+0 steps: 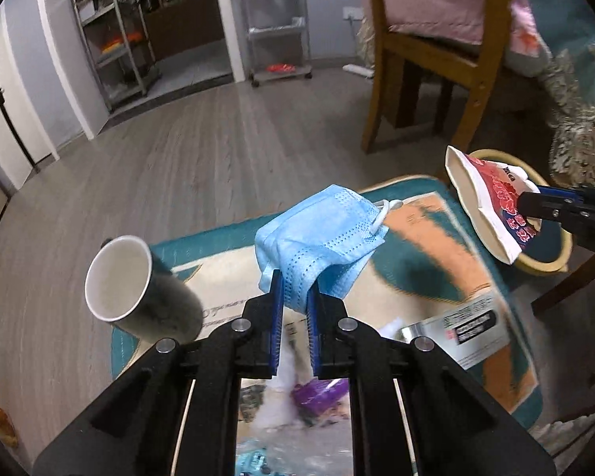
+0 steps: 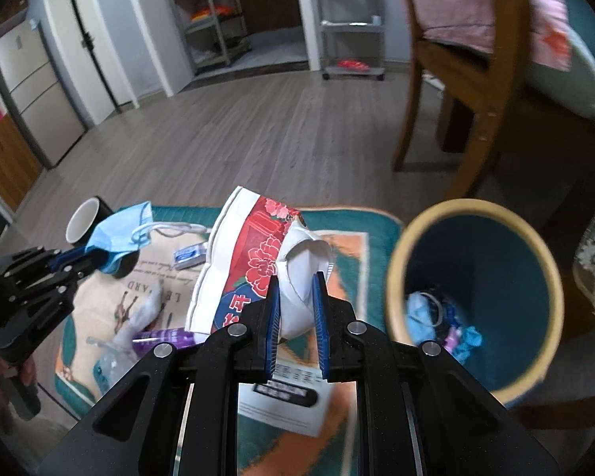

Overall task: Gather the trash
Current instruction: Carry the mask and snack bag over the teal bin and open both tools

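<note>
My left gripper [image 1: 295, 291] is shut on a folded blue face mask [image 1: 321, 234], held up above the rug. The right wrist view shows that gripper [image 2: 97, 258] and the mask [image 2: 119, 230] at the left. My right gripper [image 2: 295, 283] is shut on a crushed red-and-white paper bowl [image 2: 254, 254]. The left wrist view finds the right gripper [image 1: 535, 204] and the bowl [image 1: 492, 198] over the near rim of the teal bin [image 1: 547, 267]. That bin [image 2: 496, 254] stands just right of the bowl, with blue and purple scraps [image 2: 432, 313] in its bottom.
A paper cup [image 1: 139, 289] lies on its side on the patterned rug [image 1: 424, 238]. A silver packet [image 1: 460, 325], a purple wrapper [image 2: 166, 337], a small blue-white pack [image 2: 188, 256] and a printed leaflet [image 2: 285, 400] also lie there. A wooden chair [image 2: 456, 99] stands behind the bin.
</note>
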Tool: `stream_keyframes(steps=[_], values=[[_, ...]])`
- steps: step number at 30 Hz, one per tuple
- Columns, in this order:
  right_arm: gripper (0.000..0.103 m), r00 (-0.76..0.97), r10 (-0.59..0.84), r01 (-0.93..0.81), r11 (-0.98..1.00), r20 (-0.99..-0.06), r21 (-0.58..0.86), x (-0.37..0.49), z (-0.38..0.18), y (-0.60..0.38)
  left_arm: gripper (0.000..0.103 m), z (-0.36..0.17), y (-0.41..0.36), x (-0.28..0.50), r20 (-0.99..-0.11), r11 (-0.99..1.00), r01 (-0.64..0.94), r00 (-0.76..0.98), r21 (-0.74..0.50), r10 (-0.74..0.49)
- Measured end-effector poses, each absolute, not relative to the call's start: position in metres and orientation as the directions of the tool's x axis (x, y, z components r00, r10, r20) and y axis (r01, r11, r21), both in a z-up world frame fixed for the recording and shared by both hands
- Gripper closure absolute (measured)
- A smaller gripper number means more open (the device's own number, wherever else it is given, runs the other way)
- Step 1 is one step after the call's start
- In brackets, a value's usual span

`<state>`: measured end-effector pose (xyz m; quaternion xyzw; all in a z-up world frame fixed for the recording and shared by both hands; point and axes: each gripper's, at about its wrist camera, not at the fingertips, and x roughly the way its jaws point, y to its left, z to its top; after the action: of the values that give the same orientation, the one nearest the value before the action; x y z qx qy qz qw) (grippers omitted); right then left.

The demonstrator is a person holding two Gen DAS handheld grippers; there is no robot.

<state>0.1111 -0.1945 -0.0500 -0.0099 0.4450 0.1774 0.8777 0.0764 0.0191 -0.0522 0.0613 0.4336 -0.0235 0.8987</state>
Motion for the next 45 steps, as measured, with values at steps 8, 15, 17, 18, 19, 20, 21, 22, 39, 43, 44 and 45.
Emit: stream_keyframes(steps=[8,15,17,18,19,20,21,22,39,43,44,45], values=[[0.086,0.609,0.265,-0.23,0.961,-0.747,0.153,0.1,-0.03,-0.244,0.093,-0.033,-0.022,0.072,-0.741,0.984,0.162,0.669,0.079,-0.051],[0.086,0.667,0.21,-0.13,0.978,-0.715,0.165,0.094,-0.018,-0.298,0.093,-0.019,-0.063,0.073,-0.71,0.973,0.226,0.693,0.053,-0.122],[0.086,0.675,0.195,-0.099,0.98,-0.711,0.174,0.093,-0.018,-0.314,0.093,-0.017,-0.076,0.073,-0.703,0.967,0.248,0.697,0.052,-0.141],[0.086,0.68,0.187,-0.083,0.98,-0.709,0.179,0.093,-0.018,-0.323,0.093,-0.017,-0.084,0.074,-0.699,0.963,0.262,0.699,0.055,-0.15],[0.086,0.682,0.176,-0.065,0.981,-0.71,0.181,0.094,-0.019,-0.331,0.093,-0.017,-0.092,0.074,-0.696,0.959,0.278,0.7,0.058,-0.161],[0.086,0.683,0.169,-0.055,0.982,-0.71,0.181,0.093,-0.019,-0.337,0.093,-0.016,-0.101,0.074,-0.694,0.954,0.294,0.699,0.06,-0.172],[0.086,0.686,0.16,-0.039,0.982,-0.71,0.183,0.093,-0.02,-0.345,0.093,-0.017,-0.11,0.075,-0.693,0.949,0.308,0.698,0.061,-0.183],[0.086,0.686,0.152,-0.023,0.982,-0.711,0.188,0.093,-0.022,-0.353,0.093,-0.018,-0.12,0.076,-0.692,0.943,0.328,0.694,0.058,-0.199],[0.086,0.625,0.108,0.116,0.967,-0.773,0.228,0.107,-0.065,-0.416,0.093,-0.067,-0.213,0.108,-0.747,0.878,0.476,0.602,0.05,-0.283],[0.086,0.611,0.104,0.14,0.962,-0.785,0.236,0.109,-0.076,-0.424,0.093,-0.083,-0.228,0.121,-0.763,0.87,0.491,0.58,0.048,-0.285],[0.086,0.607,0.102,0.145,0.961,-0.788,0.236,0.109,-0.077,-0.424,0.093,-0.086,-0.233,0.124,-0.767,0.868,0.494,0.575,0.047,-0.286],[0.086,0.603,0.098,0.151,0.96,-0.791,0.234,0.11,-0.08,-0.424,0.093,-0.089,-0.236,0.127,-0.769,0.867,0.497,0.571,0.044,-0.288]])
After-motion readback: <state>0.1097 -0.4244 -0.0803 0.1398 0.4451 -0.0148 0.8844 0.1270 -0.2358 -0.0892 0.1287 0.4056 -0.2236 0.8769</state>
